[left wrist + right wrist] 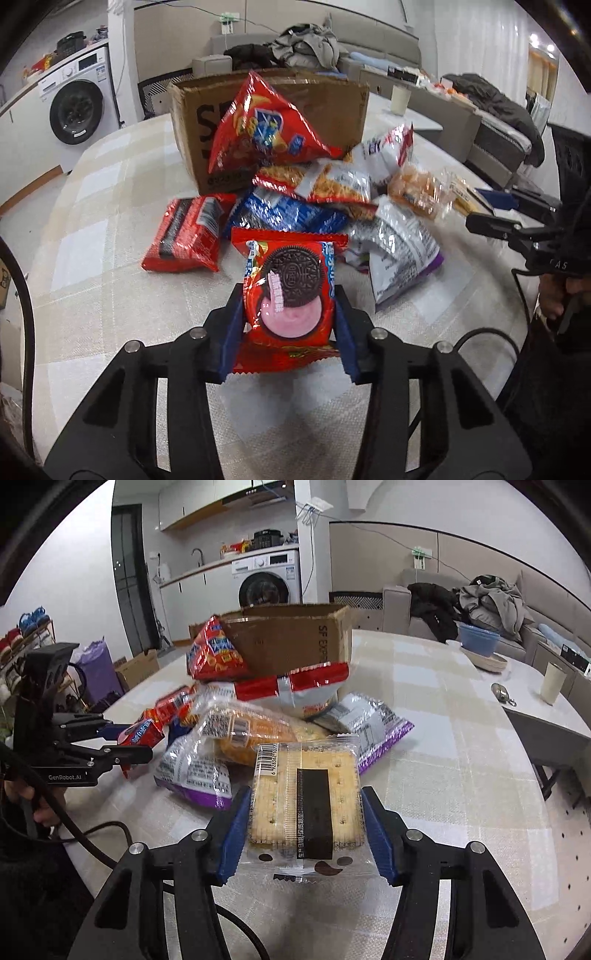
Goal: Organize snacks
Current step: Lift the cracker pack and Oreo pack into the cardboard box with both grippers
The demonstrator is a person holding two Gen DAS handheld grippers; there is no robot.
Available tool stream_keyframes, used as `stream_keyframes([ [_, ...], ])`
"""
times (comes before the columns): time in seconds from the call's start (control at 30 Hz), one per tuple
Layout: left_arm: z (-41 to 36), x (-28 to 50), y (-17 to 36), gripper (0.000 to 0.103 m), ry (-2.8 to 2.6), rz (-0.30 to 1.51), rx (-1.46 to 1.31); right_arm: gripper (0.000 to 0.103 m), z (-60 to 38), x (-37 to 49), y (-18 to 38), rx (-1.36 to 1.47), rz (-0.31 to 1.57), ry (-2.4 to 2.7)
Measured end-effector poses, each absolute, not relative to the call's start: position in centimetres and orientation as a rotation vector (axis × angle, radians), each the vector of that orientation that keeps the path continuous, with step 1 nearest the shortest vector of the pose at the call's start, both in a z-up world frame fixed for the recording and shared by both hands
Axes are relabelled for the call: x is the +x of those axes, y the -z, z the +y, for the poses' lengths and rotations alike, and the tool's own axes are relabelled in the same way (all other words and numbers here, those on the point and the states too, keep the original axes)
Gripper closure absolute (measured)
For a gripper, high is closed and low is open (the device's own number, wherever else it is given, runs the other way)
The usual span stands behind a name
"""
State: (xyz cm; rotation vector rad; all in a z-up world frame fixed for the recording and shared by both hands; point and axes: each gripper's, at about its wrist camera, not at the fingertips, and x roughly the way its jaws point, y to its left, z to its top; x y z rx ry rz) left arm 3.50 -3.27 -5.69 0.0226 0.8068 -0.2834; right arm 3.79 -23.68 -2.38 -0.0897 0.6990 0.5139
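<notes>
Left gripper [290,308] clamps an Oreo pack [290,291], right gripper [304,819] a cracker pack [304,801], each apparently bound for the cardboard box [288,642]

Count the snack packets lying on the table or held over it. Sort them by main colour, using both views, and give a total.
Red packets: 3
Red-and-silver bag: 1
Blue packet: 1
Silver bags with purple edges: 2
Clear packets: 2
Total: 9
</notes>
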Motion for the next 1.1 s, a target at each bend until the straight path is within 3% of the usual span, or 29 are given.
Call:
stream_keyframes([
  [1.1,-2.9,6.7,-5.6,0.062,0.179,0.541,-0.064,0.044,-22.5,7.7,-5.2,0.128,0.429,-0.586],
])
